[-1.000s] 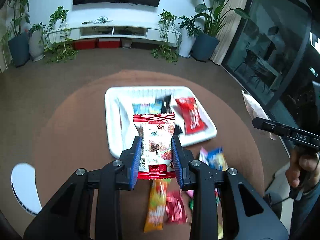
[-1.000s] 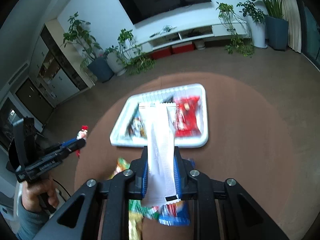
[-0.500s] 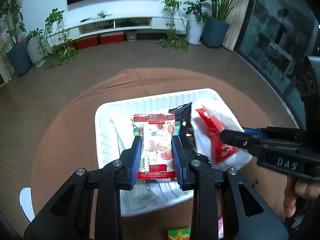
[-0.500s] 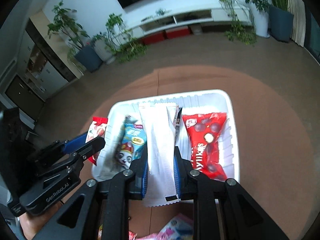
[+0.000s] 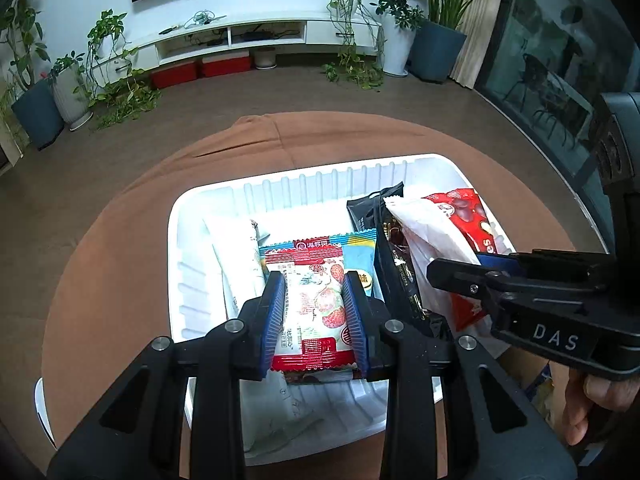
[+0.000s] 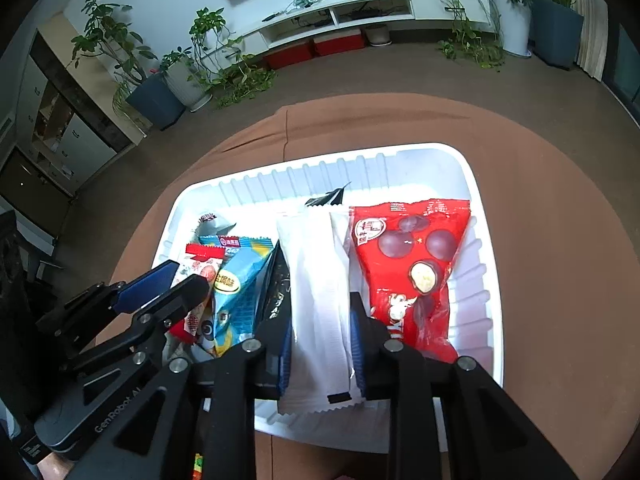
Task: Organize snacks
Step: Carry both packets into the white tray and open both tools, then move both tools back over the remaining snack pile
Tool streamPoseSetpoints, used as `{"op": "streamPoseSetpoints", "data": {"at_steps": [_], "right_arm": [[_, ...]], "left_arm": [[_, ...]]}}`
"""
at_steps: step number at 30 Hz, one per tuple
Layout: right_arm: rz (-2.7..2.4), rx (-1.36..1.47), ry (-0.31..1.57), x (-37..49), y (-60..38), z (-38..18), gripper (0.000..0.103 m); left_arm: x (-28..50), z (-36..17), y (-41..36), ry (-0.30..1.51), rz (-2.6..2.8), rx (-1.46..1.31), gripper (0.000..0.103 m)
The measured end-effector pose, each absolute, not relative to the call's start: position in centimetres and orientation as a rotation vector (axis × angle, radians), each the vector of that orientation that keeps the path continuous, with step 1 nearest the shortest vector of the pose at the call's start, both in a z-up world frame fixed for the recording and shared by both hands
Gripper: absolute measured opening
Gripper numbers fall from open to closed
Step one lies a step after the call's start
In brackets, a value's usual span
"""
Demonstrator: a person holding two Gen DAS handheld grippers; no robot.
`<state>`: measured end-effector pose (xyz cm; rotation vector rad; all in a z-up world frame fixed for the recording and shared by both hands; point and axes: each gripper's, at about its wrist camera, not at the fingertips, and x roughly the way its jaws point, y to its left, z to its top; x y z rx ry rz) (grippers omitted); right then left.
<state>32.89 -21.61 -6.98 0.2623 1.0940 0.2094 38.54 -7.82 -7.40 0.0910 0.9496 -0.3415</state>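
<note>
Since before: both my grippers came down from above the desk [image 5: 120, 248] to the white tray [image 5: 176, 264].
Left gripper [image 5: 314, 312]: tilted steeply down, fingers pinching the strawberry packet [image 5: 314, 300] over the tray.
Right gripper [image 6: 322, 336]: tilted down, fingers easing apart, white packet [image 6: 316, 280] between them.
Tray contents: red chocolate bag [image 6: 412, 264], blue packet [image 6: 236, 284], black packet [image 6: 276, 288].

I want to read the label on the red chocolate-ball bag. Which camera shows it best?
The right wrist view: the red chocolate-ball bag lies face-up, nearly whole, in the white tray. In the left wrist view a white packet covers most of it.
</note>
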Motion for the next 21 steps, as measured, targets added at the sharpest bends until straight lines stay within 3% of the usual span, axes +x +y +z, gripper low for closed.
{"op": "streamPoseSetpoints", "data": {"at_steps": [7,10,13,19,21], "right_arm": [[0.208,0.241,1.095,32.9,-21.1,-7.2,0.031],[0.209,0.238,1.091,32.9,-21.0,-7.1,0.033],[0.204,0.237,1.084,32.7,-21.1,-7.0,0.044],[0.212,0.247,1.061,31.3,-21.7,-5.9,0.048],[0.214,0.247,1.046,30.6,-22.0,-5.3,0.055]], "left_arm": [[38.5,-8.1,-8.0,0.952,-0.336,0.1,0.034],[37.9,-7.7,-7.7,0.943,-0.343,0.098,0.043],[37.6,-7.4,-7.5,0.929,-0.338,0.092,0.052],[36.0,-6.0,-7.2,0.894,-0.339,0.096,0.069],[34.8,-5.2,-6.7,0.874,-0.337,0.09,0.078]]}}
